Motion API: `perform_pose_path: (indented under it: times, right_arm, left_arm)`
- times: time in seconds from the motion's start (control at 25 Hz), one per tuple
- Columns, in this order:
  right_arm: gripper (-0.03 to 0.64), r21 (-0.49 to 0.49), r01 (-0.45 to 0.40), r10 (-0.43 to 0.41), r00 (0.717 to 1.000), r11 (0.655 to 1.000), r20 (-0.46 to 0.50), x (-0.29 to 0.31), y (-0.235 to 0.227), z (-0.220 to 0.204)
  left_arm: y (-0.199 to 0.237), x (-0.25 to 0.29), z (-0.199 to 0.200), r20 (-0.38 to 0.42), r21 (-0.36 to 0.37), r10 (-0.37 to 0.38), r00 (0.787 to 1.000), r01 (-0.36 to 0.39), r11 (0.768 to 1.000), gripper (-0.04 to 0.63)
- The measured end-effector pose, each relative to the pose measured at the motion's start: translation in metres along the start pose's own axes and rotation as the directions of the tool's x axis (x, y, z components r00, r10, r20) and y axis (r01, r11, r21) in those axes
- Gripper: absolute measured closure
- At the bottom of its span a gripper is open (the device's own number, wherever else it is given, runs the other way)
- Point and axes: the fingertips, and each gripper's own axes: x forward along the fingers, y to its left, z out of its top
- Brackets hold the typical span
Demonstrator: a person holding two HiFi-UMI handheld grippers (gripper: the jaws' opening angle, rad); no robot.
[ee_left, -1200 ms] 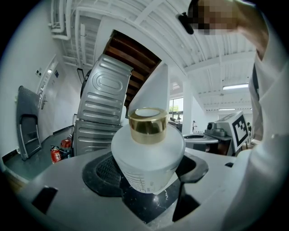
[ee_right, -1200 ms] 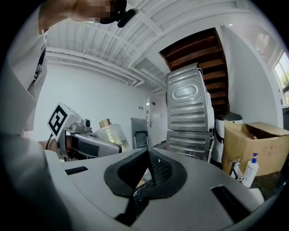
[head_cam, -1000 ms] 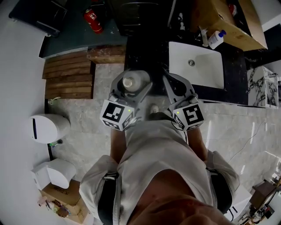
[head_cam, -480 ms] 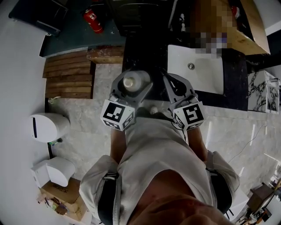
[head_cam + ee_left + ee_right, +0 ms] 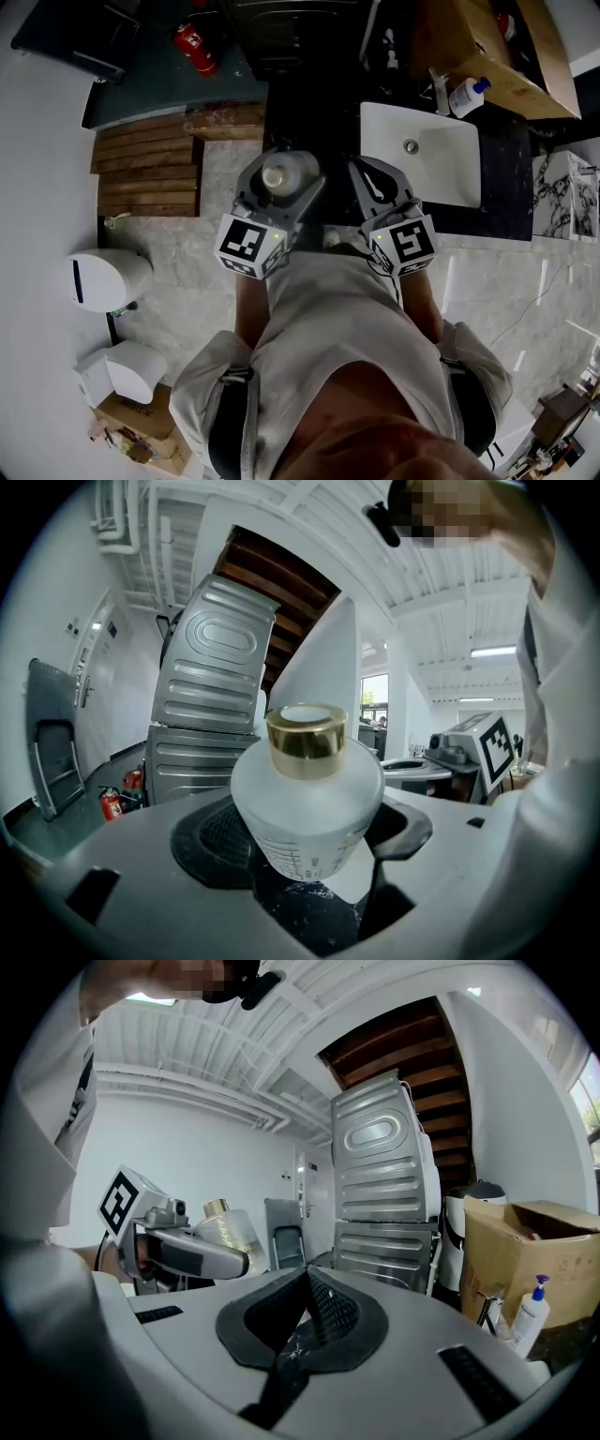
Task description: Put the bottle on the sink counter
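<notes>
A frosted white bottle [image 5: 307, 808] with a gold cap stands upright between the jaws of my left gripper [image 5: 278, 183], which is shut on it. From above, the bottle [image 5: 280, 173] shows as a pale round top in front of my chest. My right gripper [image 5: 375, 185] is held level beside it, shut, with nothing between its black pads [image 5: 319, 1309]. The bottle [image 5: 231, 1227] also appears at the left of the right gripper view. The white sink basin [image 5: 422, 145] sits in a dark counter [image 5: 309, 117] ahead and to the right.
A pump dispenser bottle [image 5: 465, 94] and a cardboard box [image 5: 487, 47] stand behind the basin. Stacked grey machines [image 5: 380, 1194] rise ahead. A red fire extinguisher [image 5: 192, 45] lies at far left. Wooden slats [image 5: 145, 164] and white bins [image 5: 103, 277] are on the floor to my left.
The view has shifted slightly; the sink and floor objects sit a little differently. Both grippers and the bottle keep the same pose before my chest.
</notes>
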Motion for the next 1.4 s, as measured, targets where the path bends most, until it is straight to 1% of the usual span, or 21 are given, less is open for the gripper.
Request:
perform_pose_path:
  times: [0.44,0.76,1.16,1.4]
  right_arm:
    - [0.618,0.009,0.027,-0.027,0.999,1.0,-0.028,0.047,-0.019,-0.002]
    - [0.618,0.03,0.052,-0.05,0.997,0.998,-0.058,0.076,-0.034,-0.011]
    - [0.618,0.043,0.075,-0.07,0.992,0.996,-0.104,0.109,-0.051,-0.025]
    - [0.618,0.063,0.098,-0.088,0.985,0.993,-0.147,0.123,-0.059,-0.041]
  left_arm:
    - [0.042,0.034,0.001,-0.023,0.002,-0.039,0.999,0.039,0.999,0.264]
    - [0.068,0.056,-0.003,-0.04,0.001,-0.068,0.997,0.068,0.998,0.264]
    - [0.102,0.083,-0.015,-0.076,-0.028,-0.079,0.994,0.078,0.997,0.264]
    - [0.117,0.098,-0.027,-0.105,-0.019,-0.091,0.99,0.09,0.996,0.264]
